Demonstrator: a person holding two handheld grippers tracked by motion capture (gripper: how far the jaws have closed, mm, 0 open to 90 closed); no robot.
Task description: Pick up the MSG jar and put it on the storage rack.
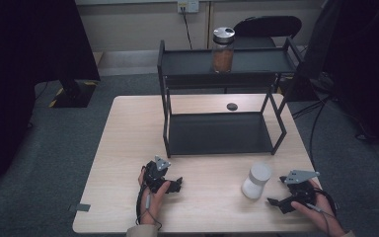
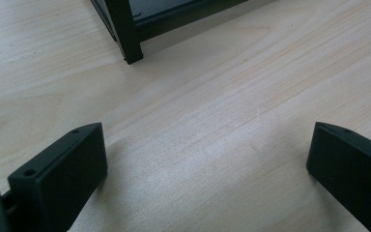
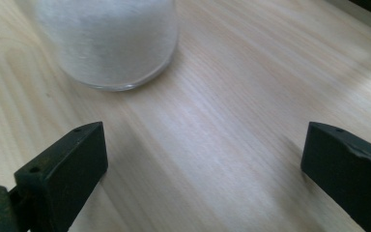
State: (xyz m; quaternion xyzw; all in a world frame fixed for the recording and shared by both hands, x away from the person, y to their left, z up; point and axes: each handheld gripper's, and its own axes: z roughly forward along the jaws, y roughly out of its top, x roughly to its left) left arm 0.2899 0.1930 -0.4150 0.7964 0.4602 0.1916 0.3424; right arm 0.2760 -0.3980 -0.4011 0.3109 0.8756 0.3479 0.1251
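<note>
Right tongs [image 1: 278,191] gape near white jar [image 1: 255,180] — upright, white-lidded.

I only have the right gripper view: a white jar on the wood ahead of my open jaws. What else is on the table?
Observer: A black two-tier rack stands behind the white jar, toward the far edge.
Operator: Anything on the rack?
Observer: A jar of brown contents with a silver lid stands on its top shelf.
Operator: Where is the left gripper?
Observer: The left gripper rests near the rack's front left leg, jaws open and holding nothing.
</note>
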